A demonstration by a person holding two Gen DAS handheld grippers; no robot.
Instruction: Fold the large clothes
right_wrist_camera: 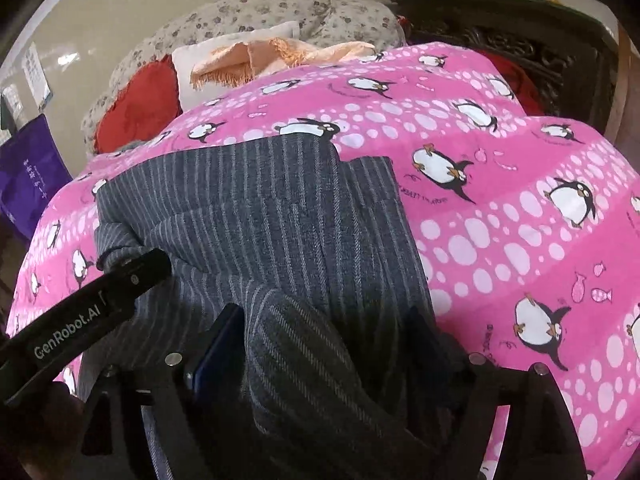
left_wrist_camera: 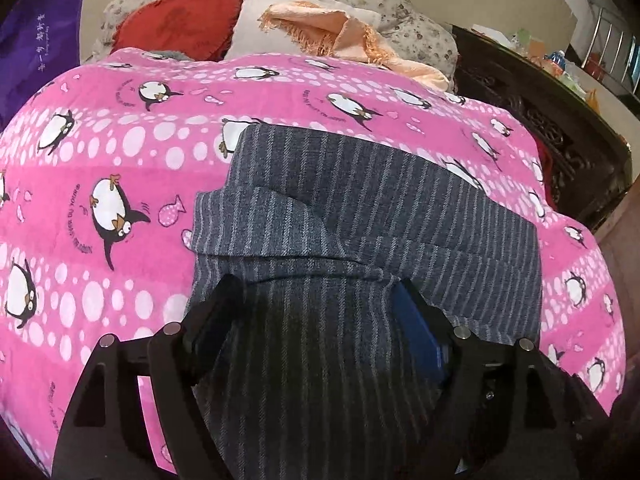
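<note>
A dark grey pinstriped garment (left_wrist_camera: 360,200) lies folded in layers on a pink penguin-print blanket (left_wrist_camera: 100,152). My left gripper (left_wrist_camera: 316,300) hovers over its near part with jaws wide apart; the cloth lies flat beneath, not pinched. In the right wrist view the same garment (right_wrist_camera: 260,200) shows a raised fold running between the spread jaws of my right gripper (right_wrist_camera: 326,320), and the pads do not press on it. One black finger of the left gripper (right_wrist_camera: 132,280) reaches in from the left onto the garment's left edge.
At the head of the bed lie a red cushion (left_wrist_camera: 180,16), a white pillow (left_wrist_camera: 264,8), a peach fringed cloth (left_wrist_camera: 340,28) and a floral quilt (left_wrist_camera: 420,28). A dark carved wooden cabinet (left_wrist_camera: 540,112) stands right. A purple bag (left_wrist_camera: 36,48) hangs left.
</note>
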